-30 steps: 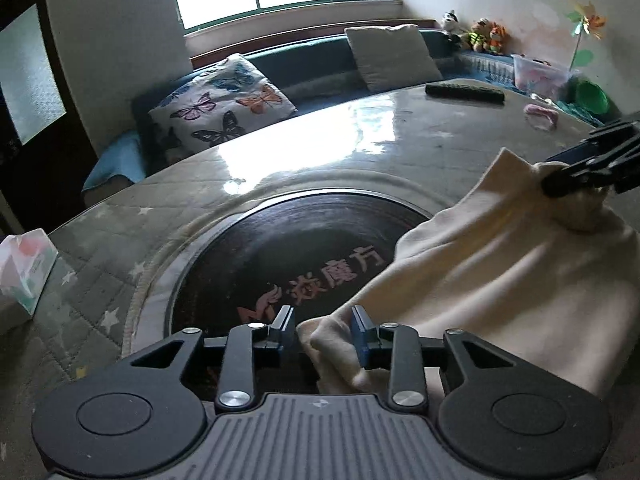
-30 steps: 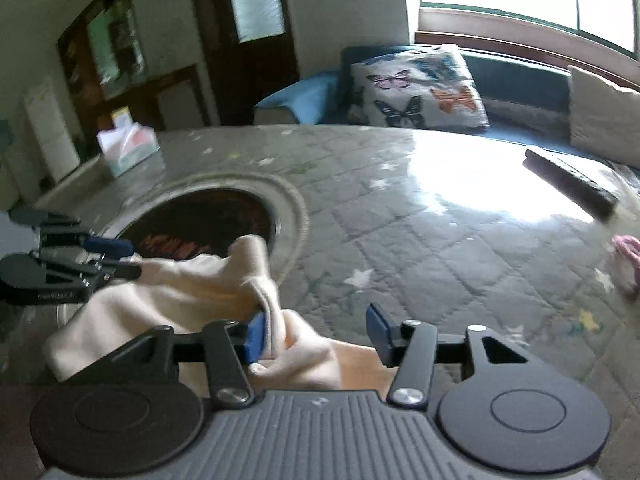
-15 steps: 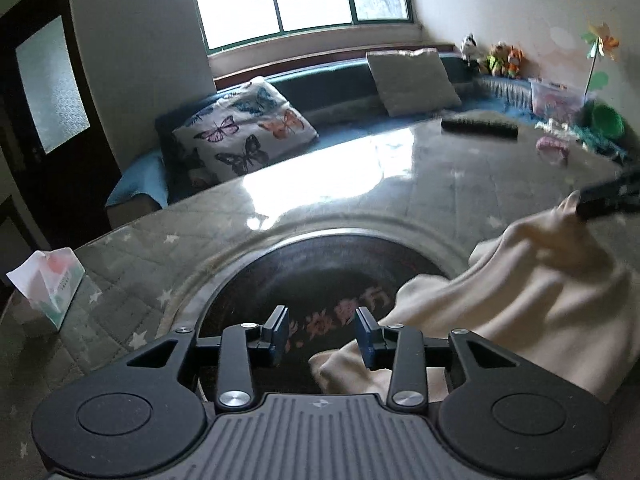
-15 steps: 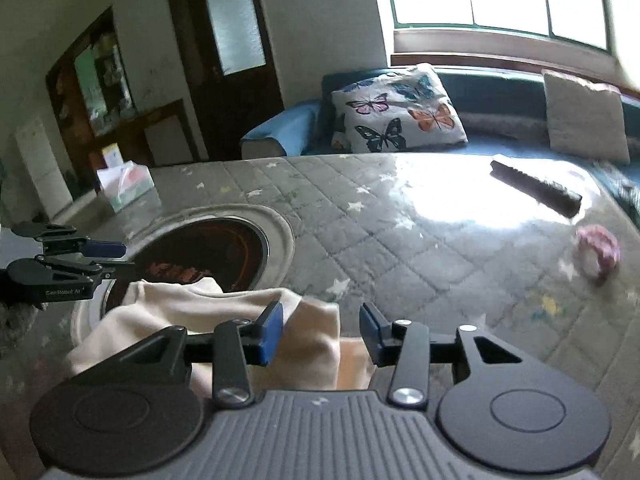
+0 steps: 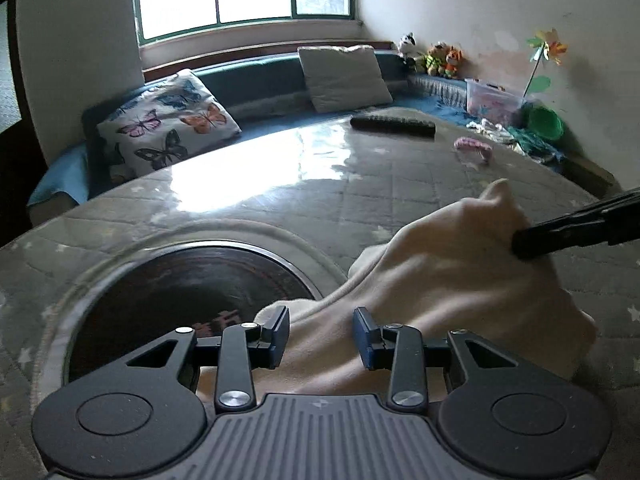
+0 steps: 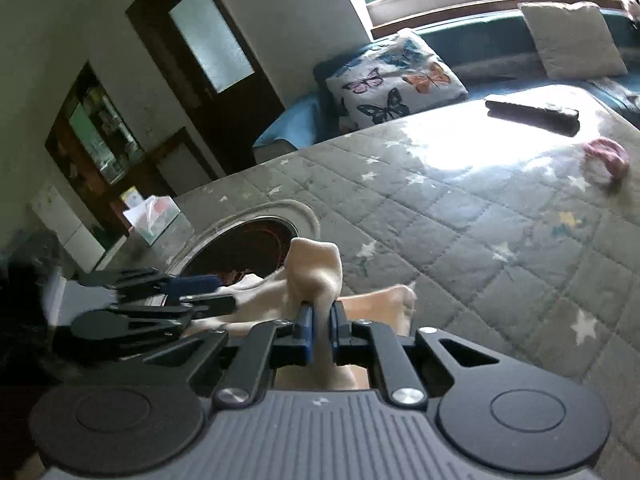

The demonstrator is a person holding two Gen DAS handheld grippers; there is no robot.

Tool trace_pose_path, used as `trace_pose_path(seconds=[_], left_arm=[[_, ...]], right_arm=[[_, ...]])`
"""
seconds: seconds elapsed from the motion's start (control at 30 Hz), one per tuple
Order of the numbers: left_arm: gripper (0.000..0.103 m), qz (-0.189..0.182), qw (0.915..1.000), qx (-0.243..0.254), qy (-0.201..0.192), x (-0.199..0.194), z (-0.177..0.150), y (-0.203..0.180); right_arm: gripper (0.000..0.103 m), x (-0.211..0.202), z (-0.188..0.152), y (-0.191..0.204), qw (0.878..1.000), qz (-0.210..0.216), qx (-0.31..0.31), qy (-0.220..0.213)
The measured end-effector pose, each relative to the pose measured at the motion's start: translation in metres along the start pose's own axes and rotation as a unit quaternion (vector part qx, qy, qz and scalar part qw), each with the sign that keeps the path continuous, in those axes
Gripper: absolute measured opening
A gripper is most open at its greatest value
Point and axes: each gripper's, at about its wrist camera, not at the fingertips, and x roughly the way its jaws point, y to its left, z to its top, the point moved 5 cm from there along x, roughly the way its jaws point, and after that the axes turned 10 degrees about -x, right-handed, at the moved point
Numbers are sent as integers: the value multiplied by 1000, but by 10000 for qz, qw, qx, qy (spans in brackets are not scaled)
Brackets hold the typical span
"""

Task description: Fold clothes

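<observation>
Our right hand-held gripper (image 6: 319,332), open half a second ago, now pinches the cream garment (image 5: 452,264) at frame centre; the left hand-held gripper (image 5: 320,334) straddles it open above the tabletop (image 5: 280,200), ready to fold.

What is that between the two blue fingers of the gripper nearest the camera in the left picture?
Cream garment: its fabric runs through the open left gripper, touching neither pad, as the left wrist view shows.
</observation>
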Motion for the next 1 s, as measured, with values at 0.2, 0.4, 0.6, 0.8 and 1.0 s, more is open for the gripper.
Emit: trace_pose_path(seconds=[0.2, 0.4, 0.6, 0.8, 1.0], left_arm=[[37, 9, 10000, -62, 18, 7, 1, -2], [36, -131, 9999, 47, -81, 3, 6, -11], [35, -102, 9999, -106, 30, 20, 5, -3], [37, -131, 9992, -362, 76, 29, 6, 14], [37, -184, 9981, -549, 222, 35, 11, 20]], right_arm=[[10, 7, -12, -21, 9976, -648, 150, 185], [12, 7, 17, 13, 9952, -486, -815, -235], [11, 59, 18, 17, 9924, -403, -1150, 192], [11, 66, 19, 10, 9929, -511, -1038, 262], [12, 86, 22, 32, 9897, -274, -1343, 404]])
